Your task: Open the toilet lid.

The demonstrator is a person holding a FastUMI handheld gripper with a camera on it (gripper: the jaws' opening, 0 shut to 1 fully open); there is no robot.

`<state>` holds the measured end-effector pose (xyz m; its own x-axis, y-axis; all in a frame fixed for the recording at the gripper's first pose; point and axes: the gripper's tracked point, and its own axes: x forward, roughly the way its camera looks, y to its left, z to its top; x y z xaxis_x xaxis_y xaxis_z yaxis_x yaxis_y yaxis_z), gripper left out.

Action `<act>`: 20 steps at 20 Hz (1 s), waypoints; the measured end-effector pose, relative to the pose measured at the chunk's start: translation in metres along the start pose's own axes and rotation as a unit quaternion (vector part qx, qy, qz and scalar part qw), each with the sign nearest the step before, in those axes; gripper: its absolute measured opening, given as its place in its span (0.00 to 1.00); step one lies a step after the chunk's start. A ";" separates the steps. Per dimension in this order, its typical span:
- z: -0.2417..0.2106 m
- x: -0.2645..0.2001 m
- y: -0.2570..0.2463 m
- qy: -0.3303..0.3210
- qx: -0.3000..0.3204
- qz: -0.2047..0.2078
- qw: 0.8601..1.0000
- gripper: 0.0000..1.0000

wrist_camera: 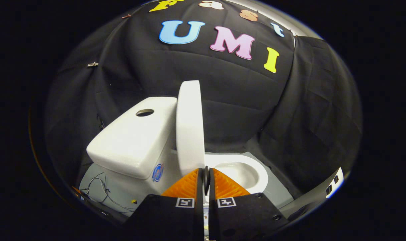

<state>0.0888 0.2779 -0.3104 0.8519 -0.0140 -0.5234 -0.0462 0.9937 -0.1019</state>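
Note:
A white toilet stands ahead of me, seen from the side, with the tank (132,140) on the left and the bowl (246,170) on the right. The lid (189,127) stands upright, edge-on to me, close against the tank. The bowl's rim and hollow lie uncovered to the right of the lid. My gripper (206,171) is shut, its fingers pressed almost together with only a thin dark sliver between them. The fingertips point at the lid's lower edge, where it meets the bowl. I cannot tell whether they touch it.
Black cloth walls close in behind and to the right of the toilet. Loose thin wires (99,190) lie on the grey floor left of the toilet's base. A pale panel edge (333,184) shows low on the right.

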 end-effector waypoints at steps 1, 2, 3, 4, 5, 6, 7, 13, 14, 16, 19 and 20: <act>0.000 -0.001 0.005 0.000 -0.002 0.008 1.000 0.11; -0.001 -0.001 0.010 0.000 -0.006 0.010 1.000 0.12; 0.000 -0.002 0.012 -0.002 -0.013 0.009 1.000 0.12; 0.000 -0.003 0.014 -0.003 -0.015 0.009 1.000 0.12; -0.001 -0.004 0.017 -0.003 -0.014 0.011 1.000 0.12; -0.001 -0.004 0.017 -0.002 -0.015 0.009 1.000 0.12; -0.001 -0.003 0.016 -0.002 -0.018 0.008 1.000 0.12; 0.000 -0.001 0.024 -0.006 -0.017 0.039 0.999 0.15; -0.001 -0.003 0.027 -0.006 -0.016 0.048 0.999 0.20; -0.004 -0.006 0.027 -0.005 -0.032 0.059 0.998 0.52; 0.005 -0.018 0.013 -0.043 -0.051 0.038 0.997 0.99; 0.009 -0.022 0.011 -0.054 -0.049 0.041 0.997 0.99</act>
<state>0.0741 0.2904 -0.2925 0.8939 0.0832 -0.4404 -0.1636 0.9754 -0.1477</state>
